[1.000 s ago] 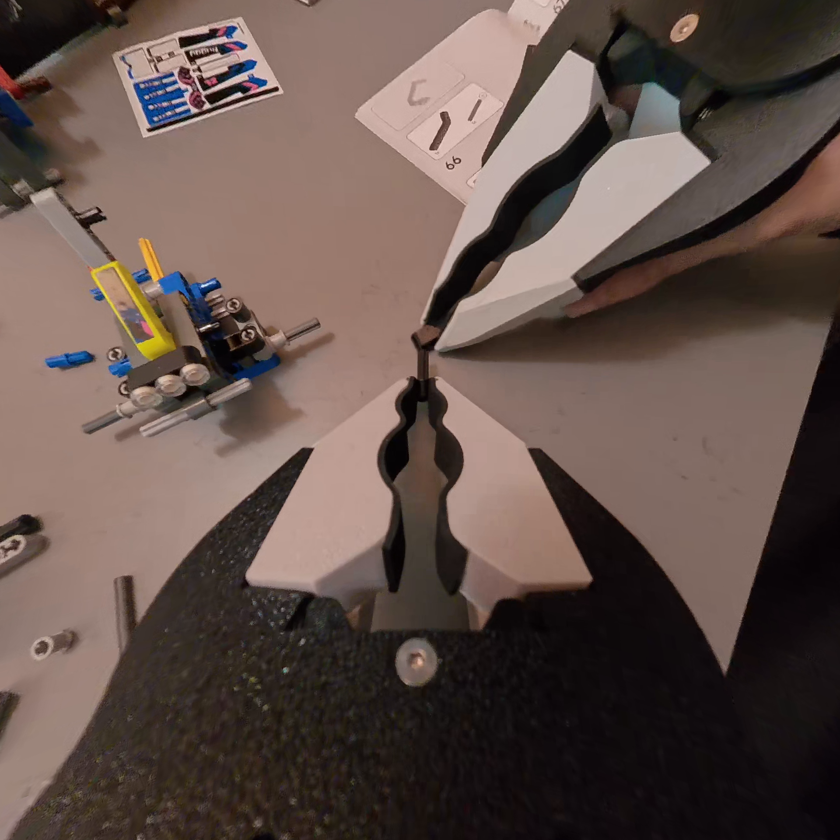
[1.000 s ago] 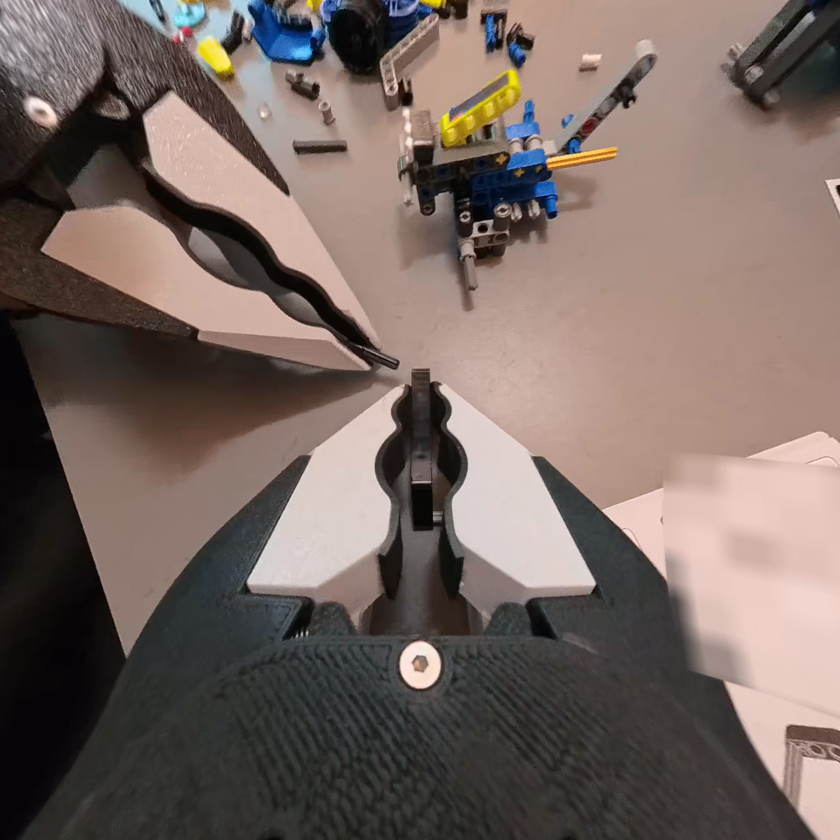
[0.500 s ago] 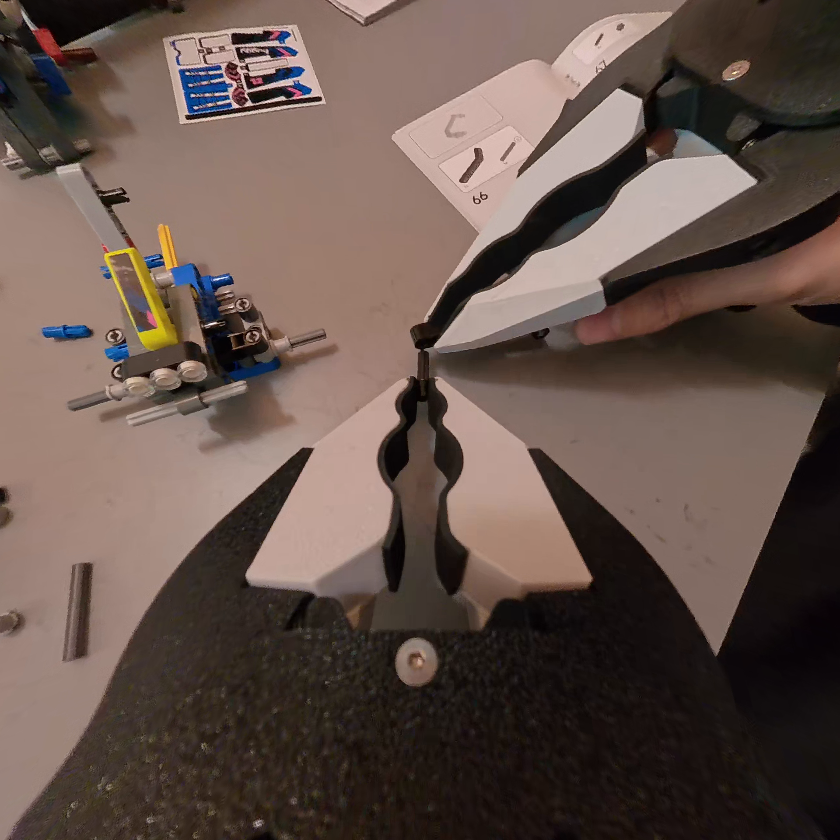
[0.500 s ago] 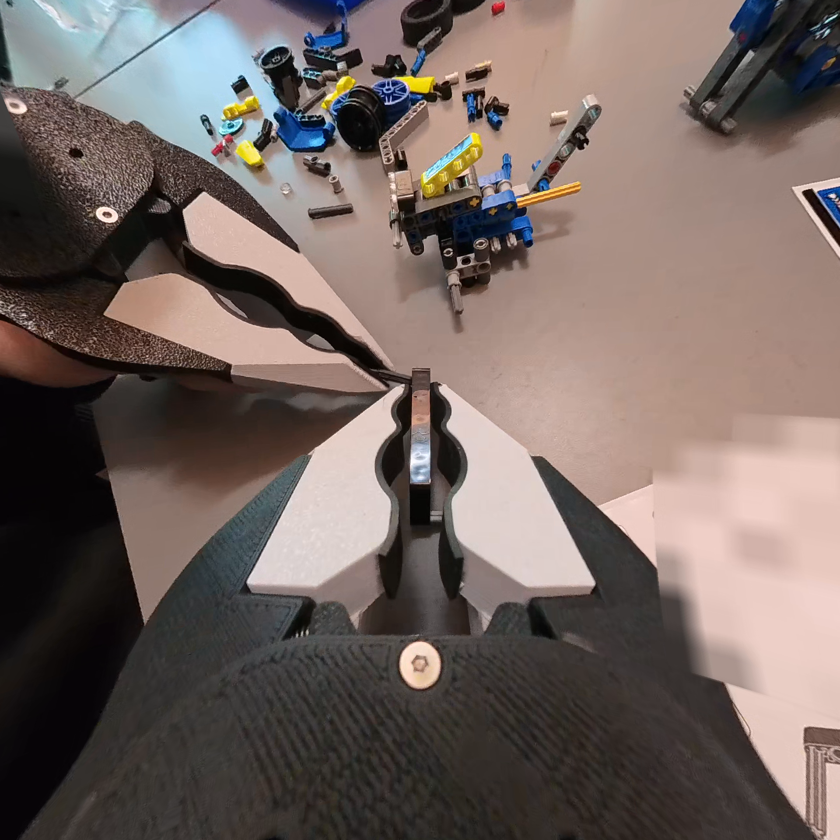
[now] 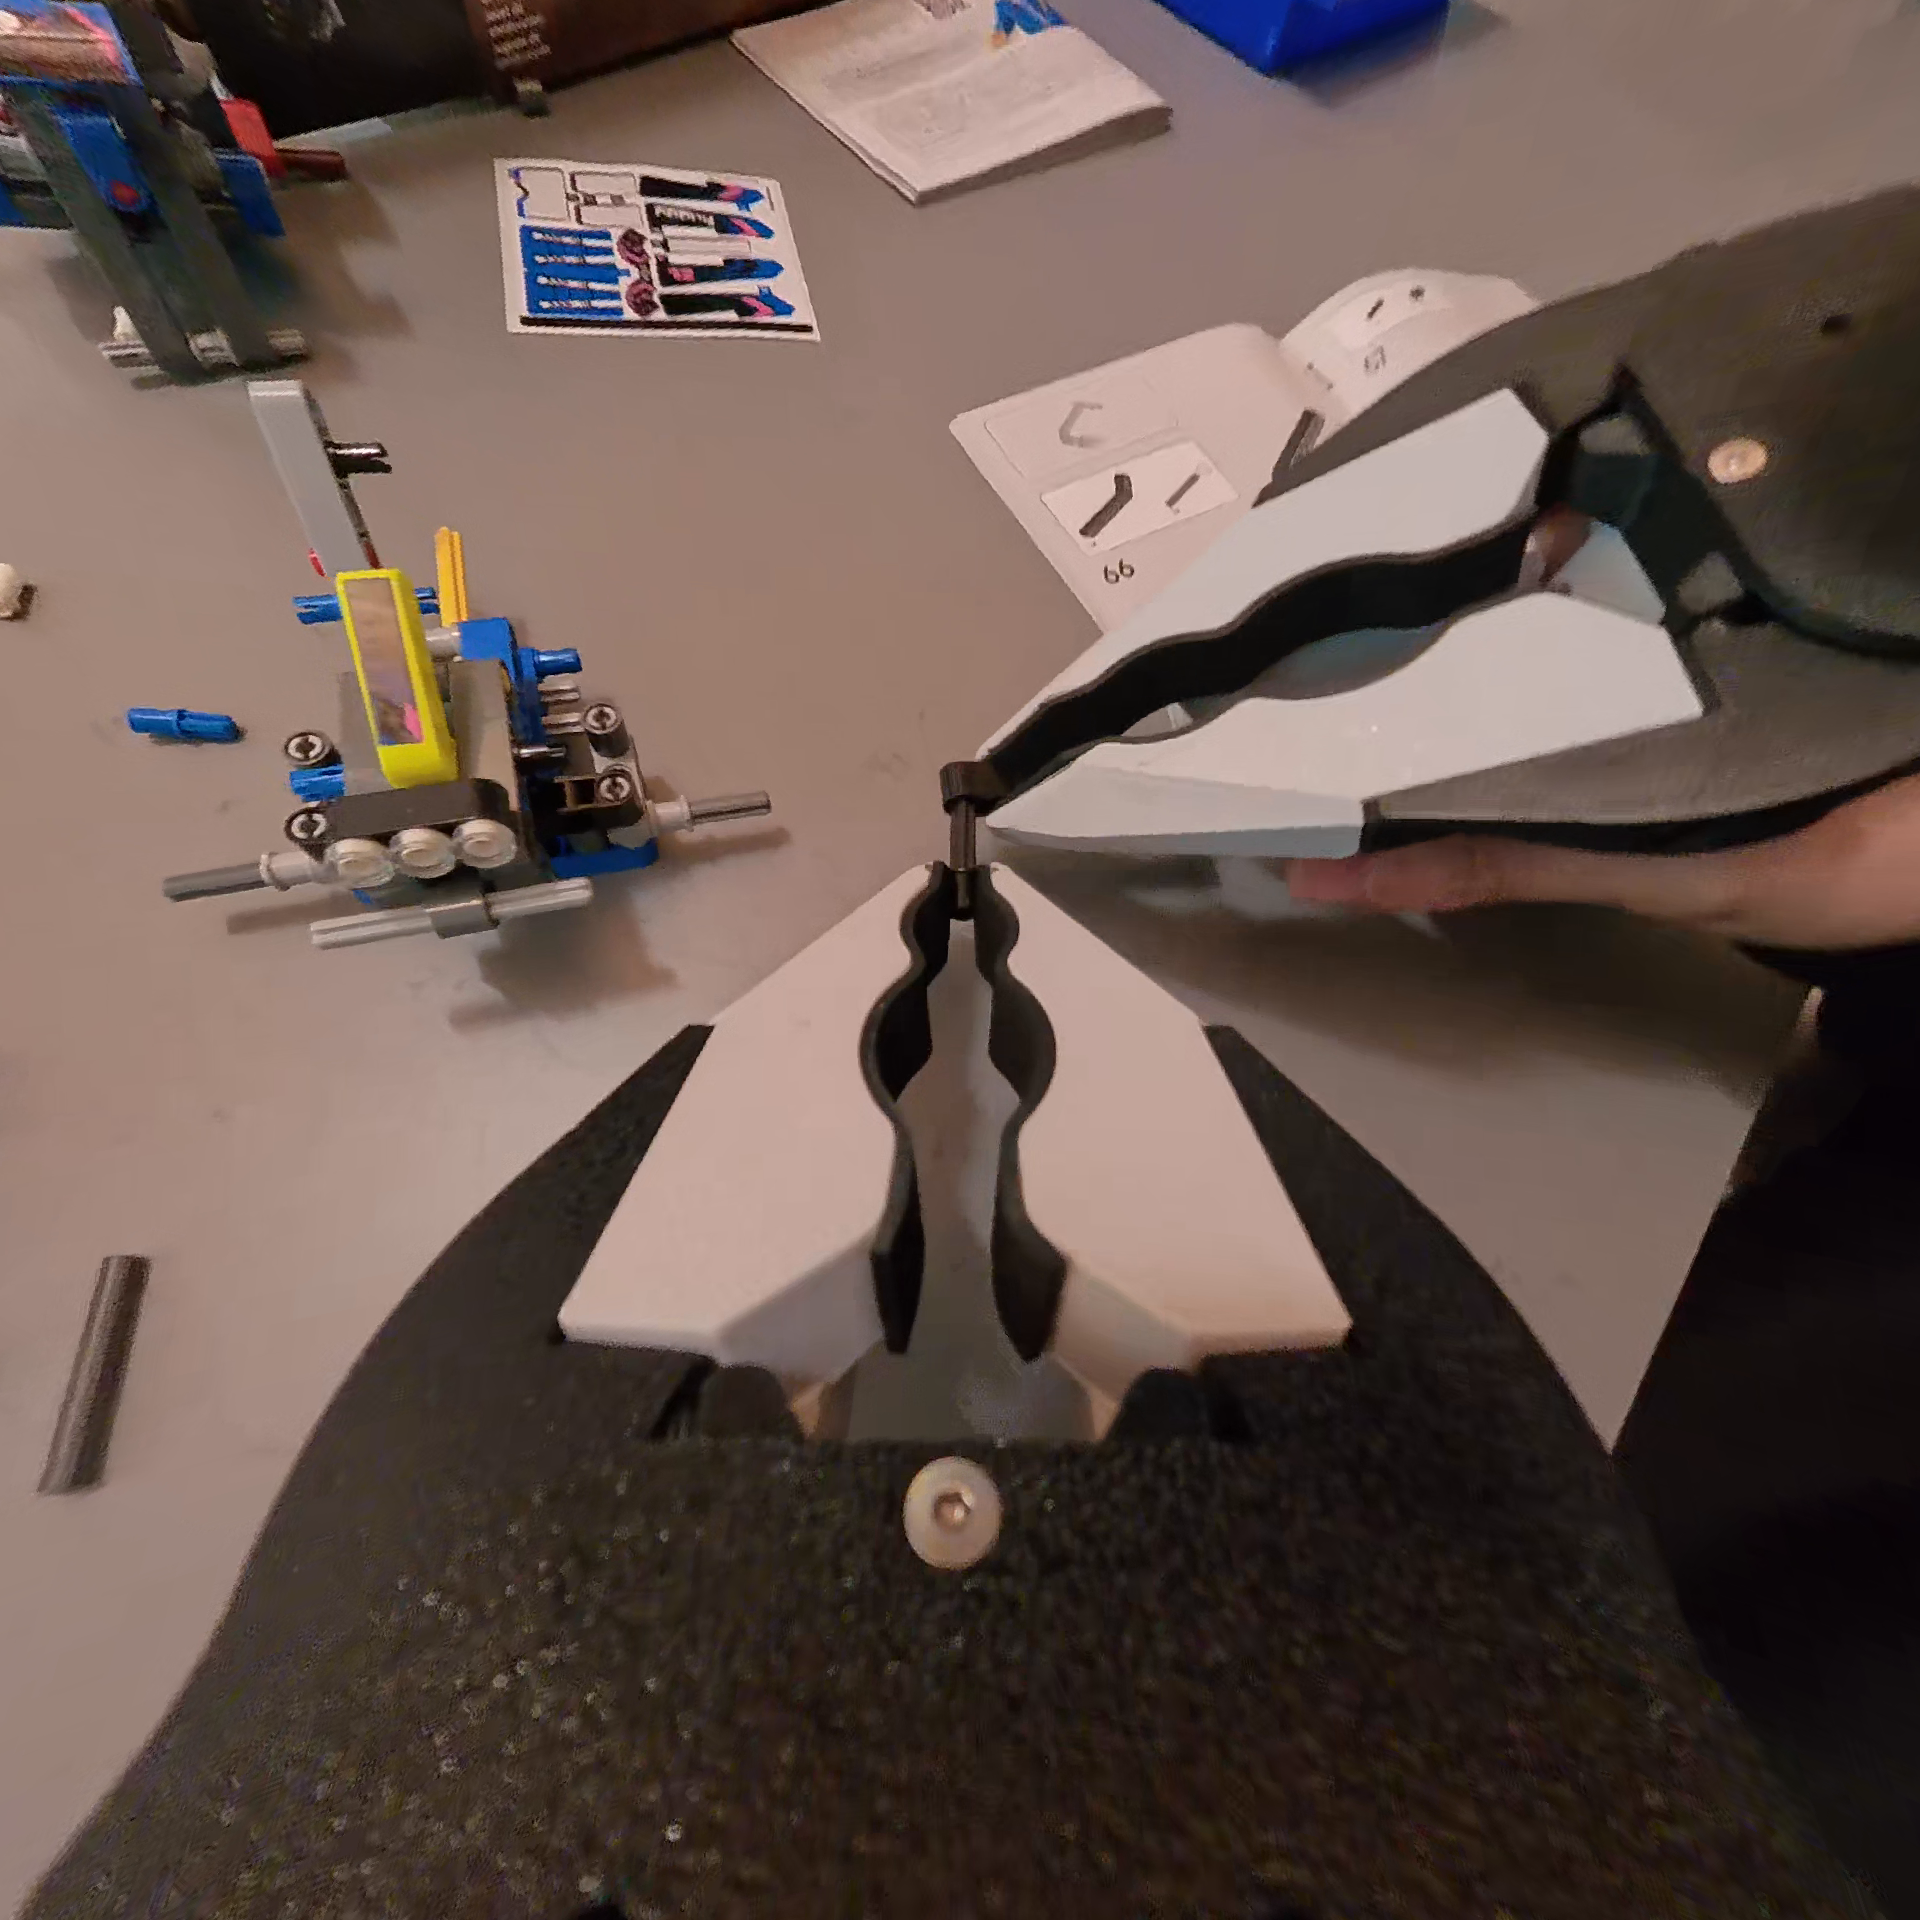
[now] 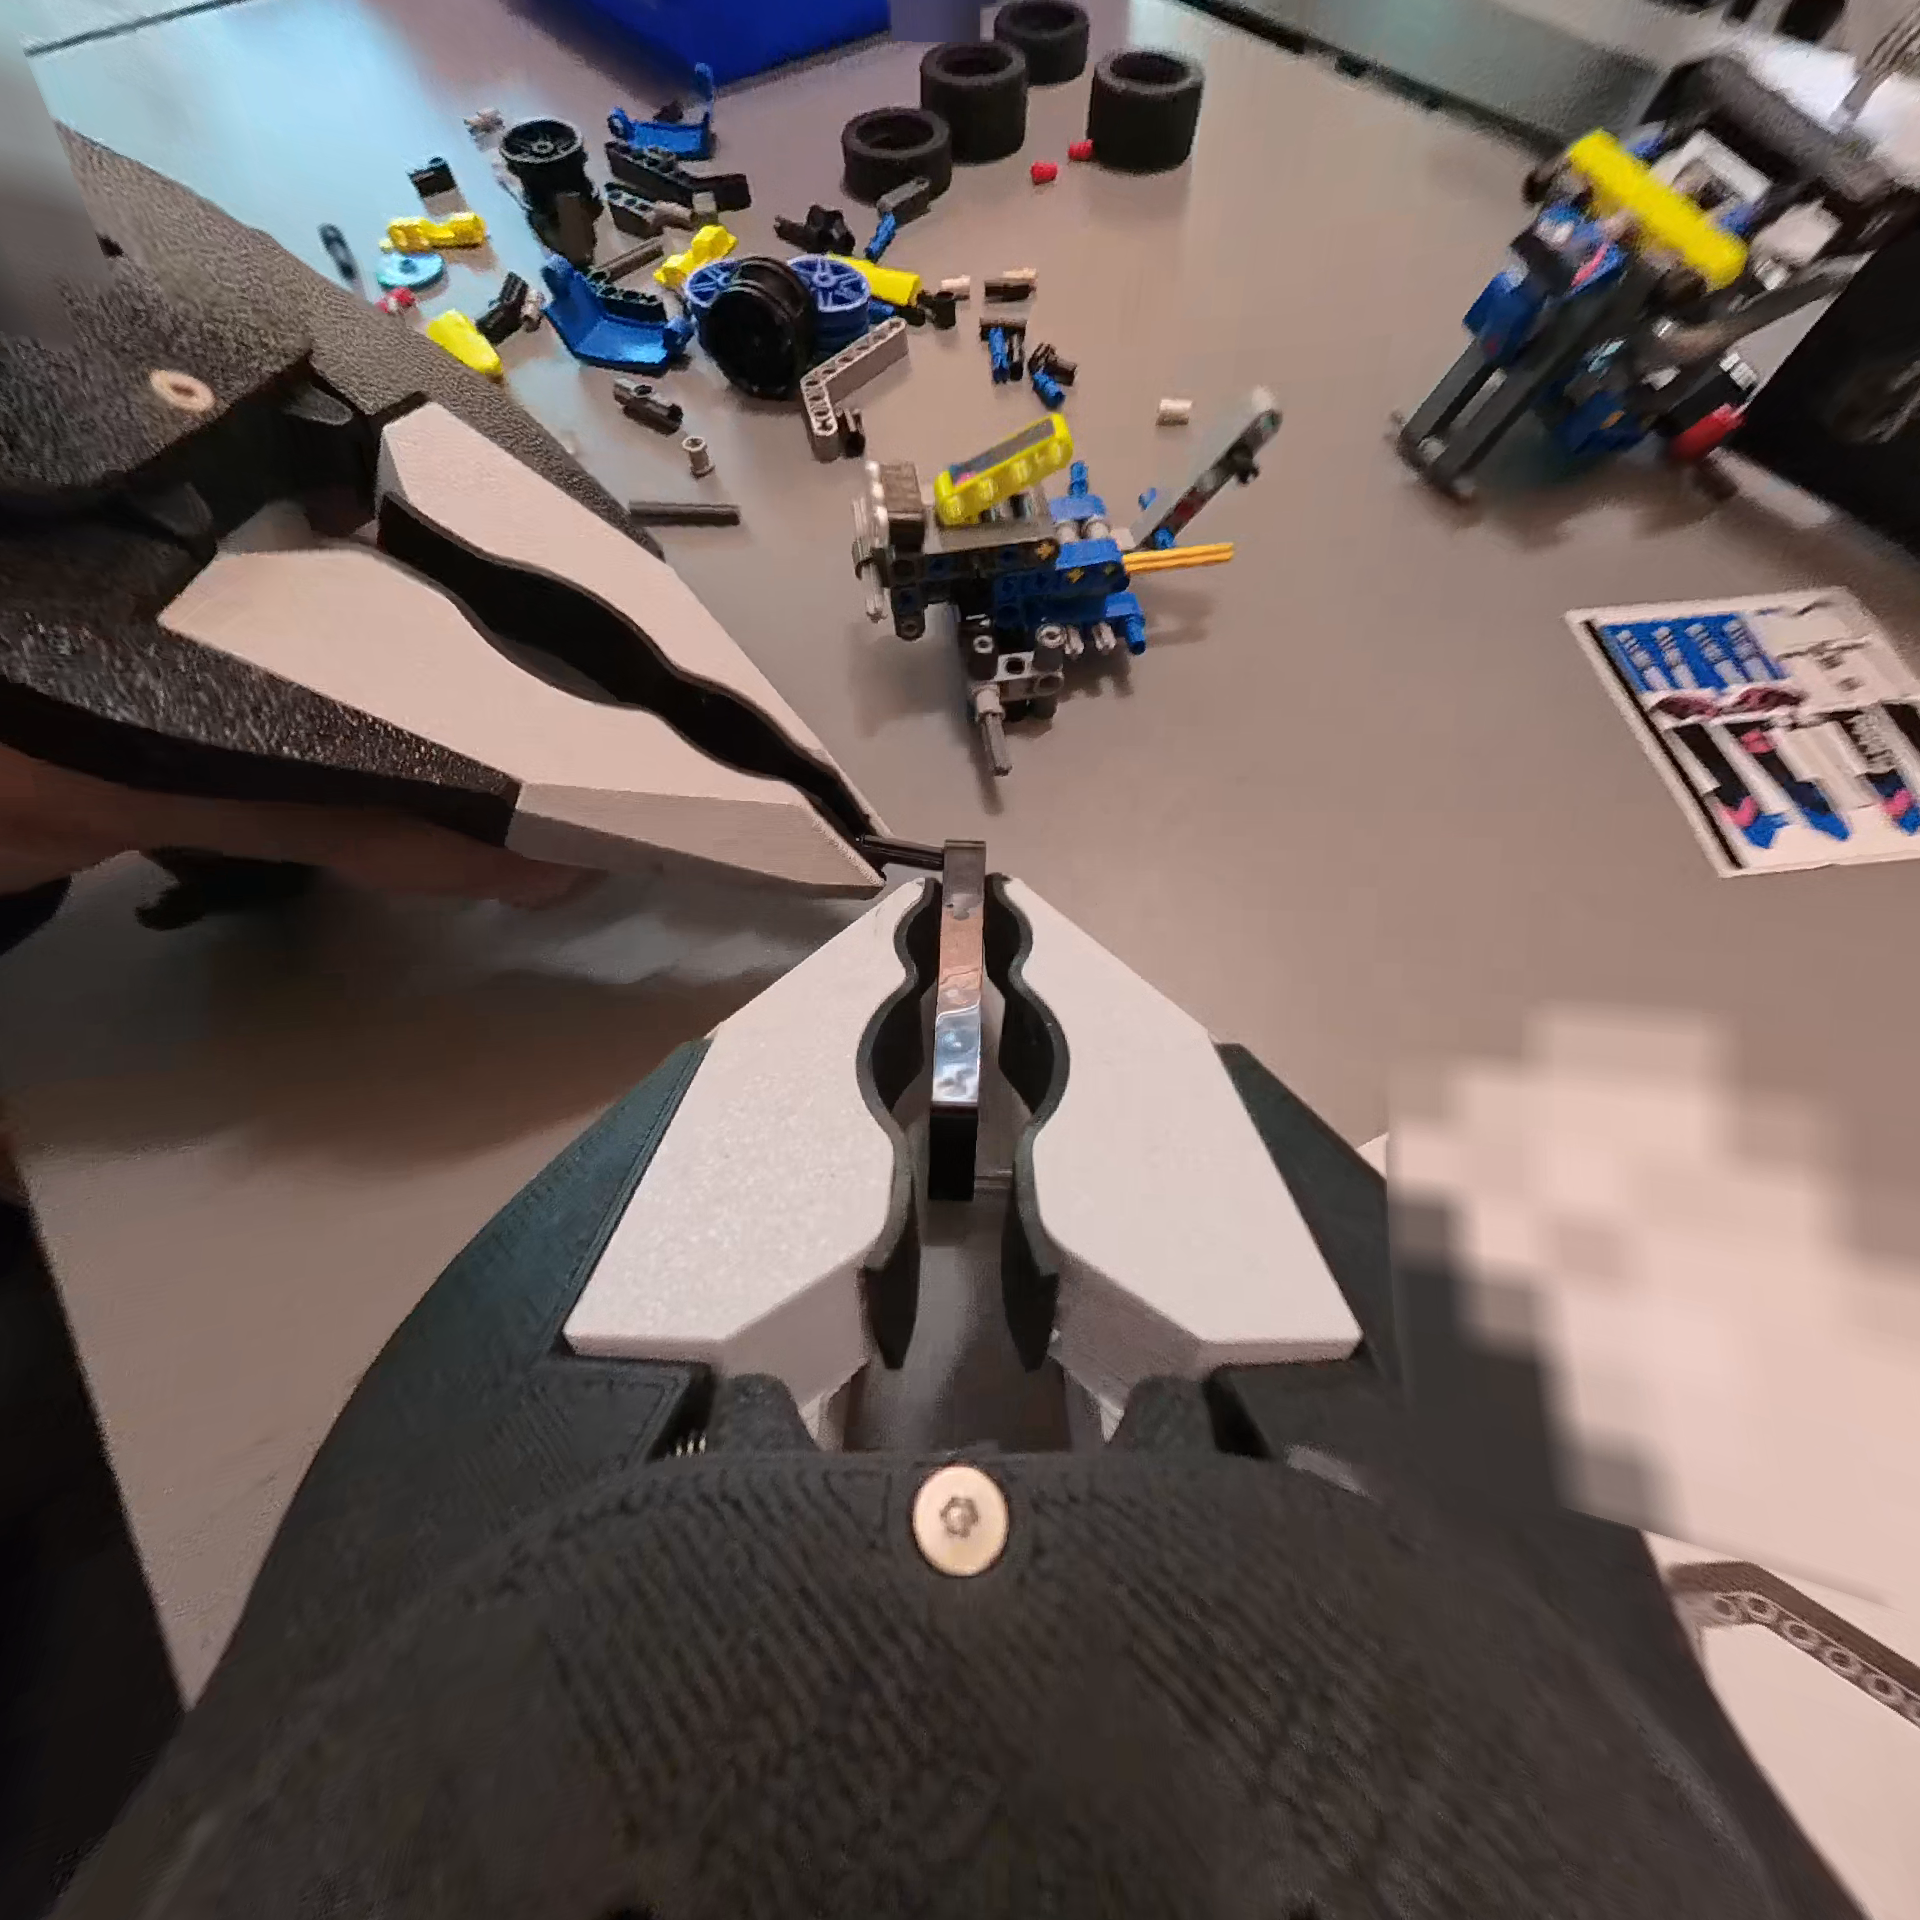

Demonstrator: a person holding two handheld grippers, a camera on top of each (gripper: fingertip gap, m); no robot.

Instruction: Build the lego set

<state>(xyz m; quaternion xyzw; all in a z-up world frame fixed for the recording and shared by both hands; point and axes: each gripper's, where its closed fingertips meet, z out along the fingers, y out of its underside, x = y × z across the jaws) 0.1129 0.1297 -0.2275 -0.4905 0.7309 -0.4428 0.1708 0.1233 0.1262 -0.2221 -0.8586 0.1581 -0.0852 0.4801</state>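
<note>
My left gripper [image 5: 961, 883] is shut on a short black pin [image 5: 963, 847] that sticks out past its fingertips. My right gripper [image 6: 961, 883] is shut on a long black beam [image 6: 958, 997] held on edge between its pads. The two grippers meet tip to tip above the grey table [image 5: 727, 499]. In the right wrist view the pin [image 6: 902, 852] in the left gripper [image 6: 857, 831] meets the side of the beam's far end. In the left wrist view the beam's end [image 5: 961, 781] sticks out of the right gripper [image 5: 992, 795], on top of the pin.
A part-built blue, yellow and grey model [image 5: 436, 758] [image 6: 1008, 561] stands beyond the grippers. A sticker sheet [image 5: 655, 249], an open booklet [image 5: 1132, 457] and a dark axle [image 5: 94, 1371] lie on the table. Loose parts [image 6: 727, 281], tyres [image 6: 977, 94] and a larger model [image 6: 1621, 301] lie farther off.
The small gap between the pin's tip and the beam's end has closed; they now touch. Both grippers stay shut on their parts, and both views have tilted up.
</note>
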